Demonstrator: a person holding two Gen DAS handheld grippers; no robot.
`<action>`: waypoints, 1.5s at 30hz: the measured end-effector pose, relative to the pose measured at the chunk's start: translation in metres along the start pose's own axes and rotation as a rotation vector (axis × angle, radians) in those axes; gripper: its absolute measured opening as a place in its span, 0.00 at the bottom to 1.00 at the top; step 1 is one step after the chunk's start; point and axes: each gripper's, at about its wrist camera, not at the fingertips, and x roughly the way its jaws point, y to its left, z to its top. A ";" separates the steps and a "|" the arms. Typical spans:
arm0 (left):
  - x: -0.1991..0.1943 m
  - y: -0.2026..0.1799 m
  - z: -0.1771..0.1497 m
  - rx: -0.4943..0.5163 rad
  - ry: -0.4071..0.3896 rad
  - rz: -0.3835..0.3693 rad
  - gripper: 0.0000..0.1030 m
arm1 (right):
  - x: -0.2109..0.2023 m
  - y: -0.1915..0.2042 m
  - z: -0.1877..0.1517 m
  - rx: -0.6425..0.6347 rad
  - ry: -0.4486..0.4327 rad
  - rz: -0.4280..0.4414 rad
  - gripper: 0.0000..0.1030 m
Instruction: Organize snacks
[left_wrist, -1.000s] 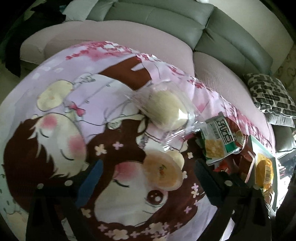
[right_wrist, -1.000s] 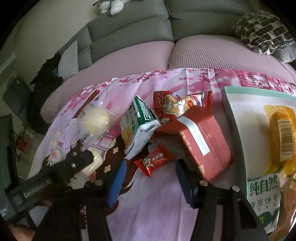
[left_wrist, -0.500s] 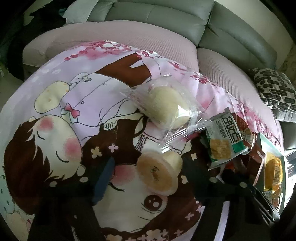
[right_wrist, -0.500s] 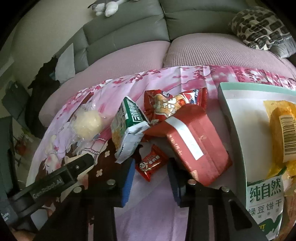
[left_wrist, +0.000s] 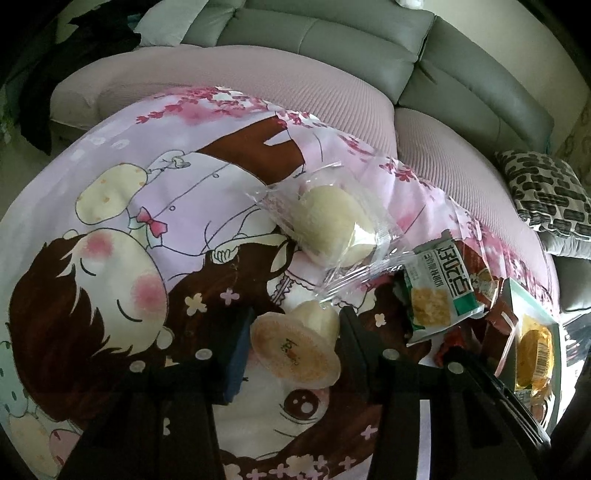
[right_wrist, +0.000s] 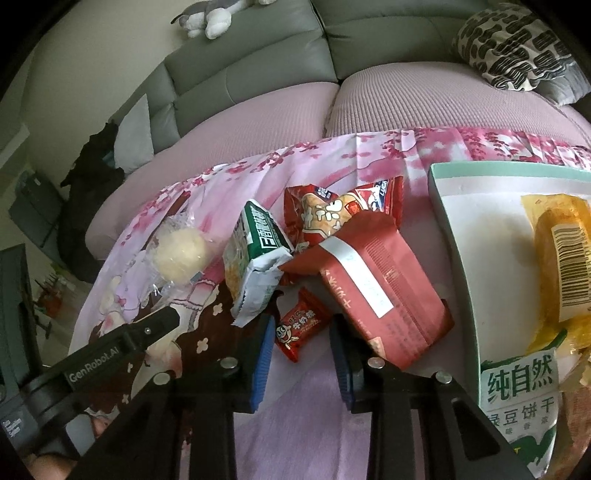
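My left gripper (left_wrist: 295, 343) now brackets the jelly cup (left_wrist: 295, 350) on the cartoon cloth (left_wrist: 110, 221), jaws narrowed from a second ago, contact unclear. Only my right view shows the right gripper (right_wrist: 301, 350), jaws narrowed around the small red candy packet (right_wrist: 301, 326), tray (right_wrist: 461, 258) rim close right.

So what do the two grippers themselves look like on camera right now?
Both are matte black two-finger frames with blue ribbed pads and round silver screw heads. On the right gripper both pads show blue; on the left gripper one does. White "GenRobot.AI" lettering marks the left gripper's side in the right wrist view.
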 end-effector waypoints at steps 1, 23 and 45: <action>-0.001 0.000 0.000 0.000 -0.003 0.000 0.47 | -0.001 0.001 0.000 0.001 -0.001 0.001 0.31; -0.044 -0.009 0.006 0.020 -0.112 -0.014 0.47 | -0.054 0.008 0.015 -0.012 -0.090 0.017 0.27; -0.035 -0.007 -0.001 0.011 -0.068 -0.003 0.48 | -0.035 -0.005 0.004 -0.030 -0.002 -0.026 0.28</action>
